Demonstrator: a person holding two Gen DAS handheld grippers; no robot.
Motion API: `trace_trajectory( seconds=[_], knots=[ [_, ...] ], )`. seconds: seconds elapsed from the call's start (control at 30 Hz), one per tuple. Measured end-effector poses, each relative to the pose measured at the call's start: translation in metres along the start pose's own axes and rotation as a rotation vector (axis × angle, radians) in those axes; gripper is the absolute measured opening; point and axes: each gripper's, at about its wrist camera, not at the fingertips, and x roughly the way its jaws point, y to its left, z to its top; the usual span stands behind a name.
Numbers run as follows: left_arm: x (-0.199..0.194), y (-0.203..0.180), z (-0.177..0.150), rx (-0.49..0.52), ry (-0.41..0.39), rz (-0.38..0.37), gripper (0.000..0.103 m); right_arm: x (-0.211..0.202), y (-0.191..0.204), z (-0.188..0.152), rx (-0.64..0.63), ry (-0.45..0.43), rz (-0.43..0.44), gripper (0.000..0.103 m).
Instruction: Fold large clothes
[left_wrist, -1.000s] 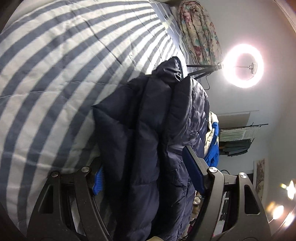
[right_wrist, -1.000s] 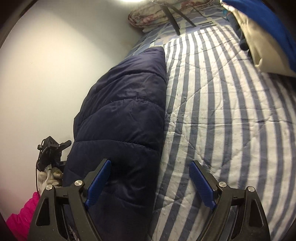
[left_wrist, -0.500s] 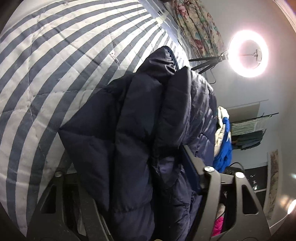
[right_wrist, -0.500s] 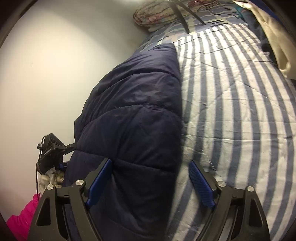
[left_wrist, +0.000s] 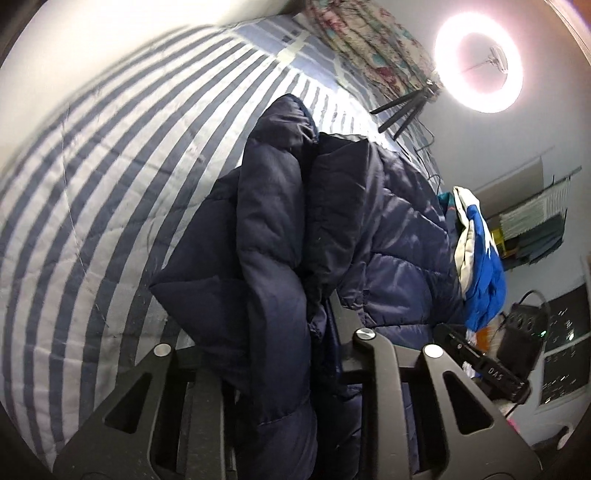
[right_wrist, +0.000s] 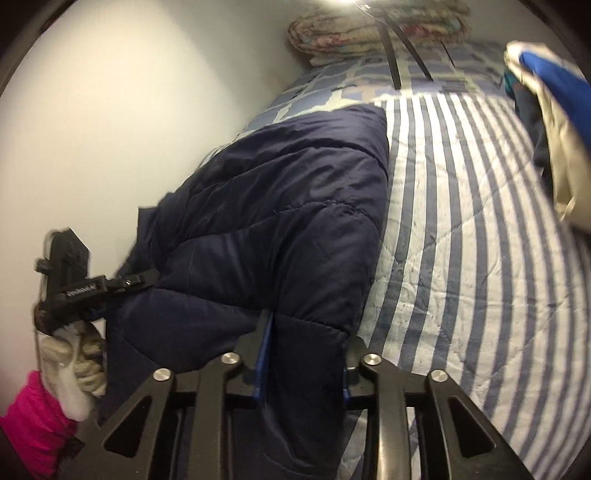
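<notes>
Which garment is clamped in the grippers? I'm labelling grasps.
The navy puffer jacket, pinched by both the right gripper and left gripper; the blue-and-cream garment lies untouched beyond it.

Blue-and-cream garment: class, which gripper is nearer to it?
Right. The right gripper, shut on the navy jacket, faces the blue-and-cream garment across the striped quilt. The left gripper grips the jacket's far side, by the wall.
</notes>
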Motion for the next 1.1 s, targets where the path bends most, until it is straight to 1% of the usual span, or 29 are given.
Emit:
trace_trajectory(
  seconds=[0.13,0.37,0.63,0.8,1.1],
  knots=[
    [-0.013,-0.015,-0.006,0.068,-0.024,0.012,0.02,-0.015,0.015,0.004,-0.054,-0.002,-0.057,0.022],
    [-0.026,-0.051,-0.023,0.183,-0.041,0.013,0.018,-0.044,0.023,0.0,-0.144,-0.008,-0.169,0.02],
    [-0.029,-0.107,-0.036,0.269,-0.062,-0.05,0.018,-0.105,0.012,-0.009,-0.175,-0.081,-0.281,0.02],
    [-0.027,-0.142,-0.044,0.321,-0.069,-0.089,0.018,-0.132,0.004,-0.016,-0.186,-0.119,-0.351,0.019],
    [-0.017,-0.193,-0.045,0.389,-0.076,-0.125,0.018,-0.175,-0.02,-0.021,-0.159,-0.169,-0.386,0.019]
  ],
)
